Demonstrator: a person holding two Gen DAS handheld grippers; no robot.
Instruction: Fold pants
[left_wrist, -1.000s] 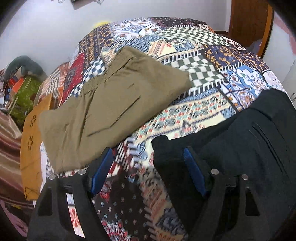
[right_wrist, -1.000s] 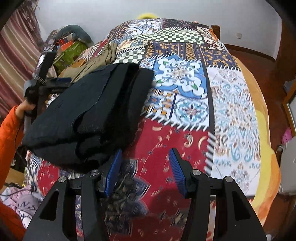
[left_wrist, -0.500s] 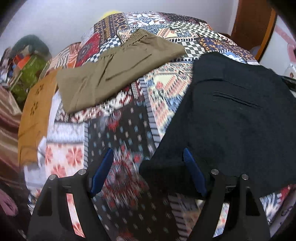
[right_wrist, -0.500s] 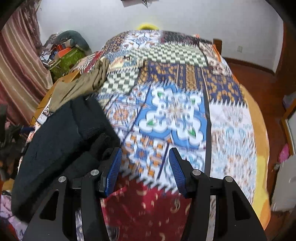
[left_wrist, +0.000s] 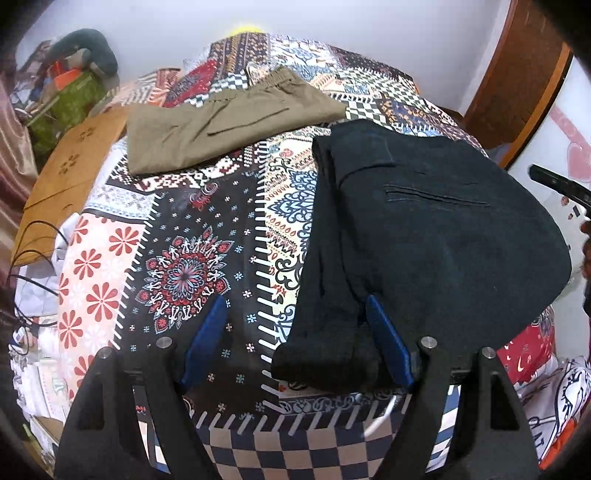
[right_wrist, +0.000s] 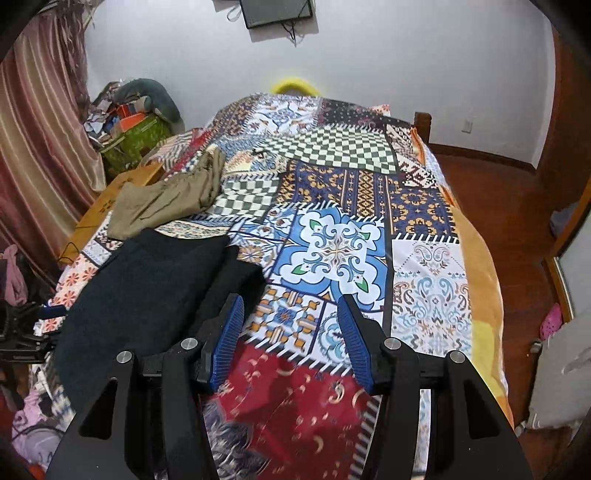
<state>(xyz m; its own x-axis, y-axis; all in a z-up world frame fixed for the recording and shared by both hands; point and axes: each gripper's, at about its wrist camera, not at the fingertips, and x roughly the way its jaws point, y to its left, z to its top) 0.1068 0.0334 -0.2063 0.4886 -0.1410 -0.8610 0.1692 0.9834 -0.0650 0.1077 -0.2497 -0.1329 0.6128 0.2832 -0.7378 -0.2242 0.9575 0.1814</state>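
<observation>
Patchwork bedspread (left_wrist: 192, 258), black pants (left_wrist: 424, 229) beside left gripper (left_wrist: 295, 332).

A patchwork bedspread (right_wrist: 369, 229) covers the bed, with a striped curtain (right_wrist: 33, 147) left, a green box (right_wrist: 144, 140) behind, and a wall screen (right_wrist: 277, 11).

Soft even indoor light, fisheye-bent dark corners, slight near-edge motion blur.

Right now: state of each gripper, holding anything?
Left gripper: open, pressing nothing; a corner of the black pants lies between the fingers.
Right gripper: open, empty, over the patchwork bedspread.
</observation>
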